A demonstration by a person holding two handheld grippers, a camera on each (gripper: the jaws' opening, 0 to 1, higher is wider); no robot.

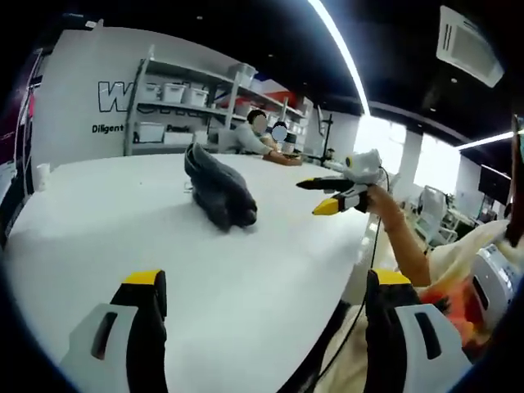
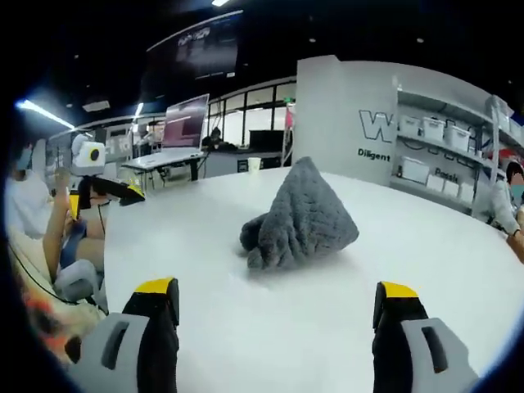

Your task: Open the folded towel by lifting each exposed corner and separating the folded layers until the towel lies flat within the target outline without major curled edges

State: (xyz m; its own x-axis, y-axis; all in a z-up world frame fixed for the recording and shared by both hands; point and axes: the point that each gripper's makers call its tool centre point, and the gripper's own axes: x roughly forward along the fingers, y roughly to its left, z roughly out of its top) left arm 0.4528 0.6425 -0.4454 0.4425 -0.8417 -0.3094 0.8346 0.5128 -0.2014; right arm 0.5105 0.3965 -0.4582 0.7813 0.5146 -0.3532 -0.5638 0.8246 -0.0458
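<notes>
A: Looking along the left gripper point(image 1: 266, 304): jaws spread wide, nothing between them, low over the white table point(image 1: 123, 237).

B: Same for the right gripper point(image 2: 278, 315)? Checked from its own view?

A: Yes. Jaws parked wide apart, nothing held, yellow tips over bare tabletop point(image 2: 409, 246).

B: Towel position?

A: Grey towel point(image 1: 219, 195) lay bunched on the table, well ahead of the left gripper, not touching it. Seen as a dark, crumpled heap from that side.

B: And from the right gripper view?

A: Towel point(image 2: 304, 217) stood up in a peaked mound, quilted texture visible, rolled folds at its lower left. Sat between and beyond the jaws, clear of both. Not flat. No outline made out on the table.

B: Other gripper seen in either view?

A: Right gripper point(image 1: 340, 195) appeared at the table's far edge in the left gripper view, held in a hand point(image 1: 378, 196), jaws parted, apart from the towel. Left gripper point(image 2: 106, 190) appeared at the left of the right gripper view, beyond the table edge; jaw spacing there too small to judge.

B: Background?

A: Shelves point(image 1: 184, 102) with white bins against a white wall. Person seated point(image 1: 254, 135) at the far side of the table.
</notes>
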